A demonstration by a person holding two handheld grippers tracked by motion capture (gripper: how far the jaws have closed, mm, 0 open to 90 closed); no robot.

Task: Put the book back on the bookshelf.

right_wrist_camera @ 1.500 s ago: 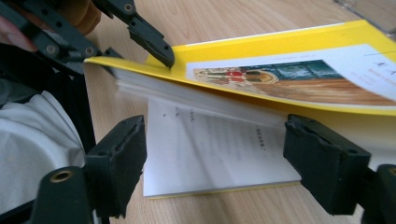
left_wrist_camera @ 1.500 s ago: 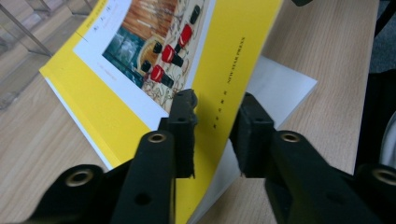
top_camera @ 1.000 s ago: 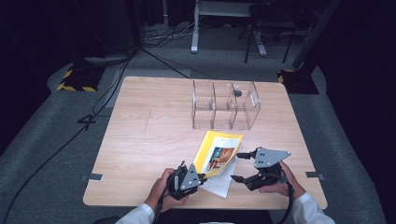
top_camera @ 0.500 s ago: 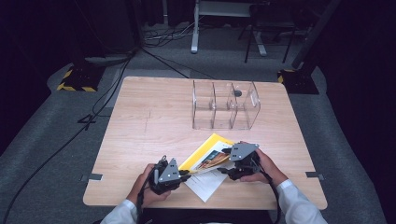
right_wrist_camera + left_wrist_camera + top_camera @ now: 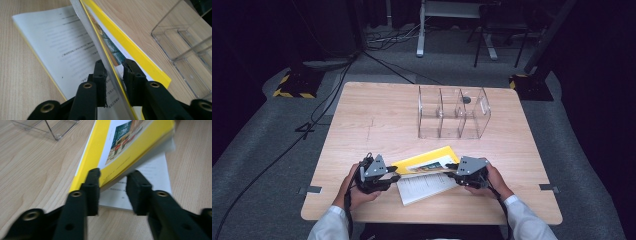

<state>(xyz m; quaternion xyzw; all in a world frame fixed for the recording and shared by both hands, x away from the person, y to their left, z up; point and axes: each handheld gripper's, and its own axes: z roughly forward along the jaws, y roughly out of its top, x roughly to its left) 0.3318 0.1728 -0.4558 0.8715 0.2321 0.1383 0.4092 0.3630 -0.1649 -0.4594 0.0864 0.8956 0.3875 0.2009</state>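
Dark floor surrounds the wooden worktop [image 5: 377, 120], where a yellow booklet [image 5: 424, 162] lies near the front edge. Right gripper [image 5: 113, 72], just closing, pinches its lifted cover; left gripper [image 5: 112, 182], just opening, stands spread around the opposite corner. The cover could slip or crease. Print is blurred
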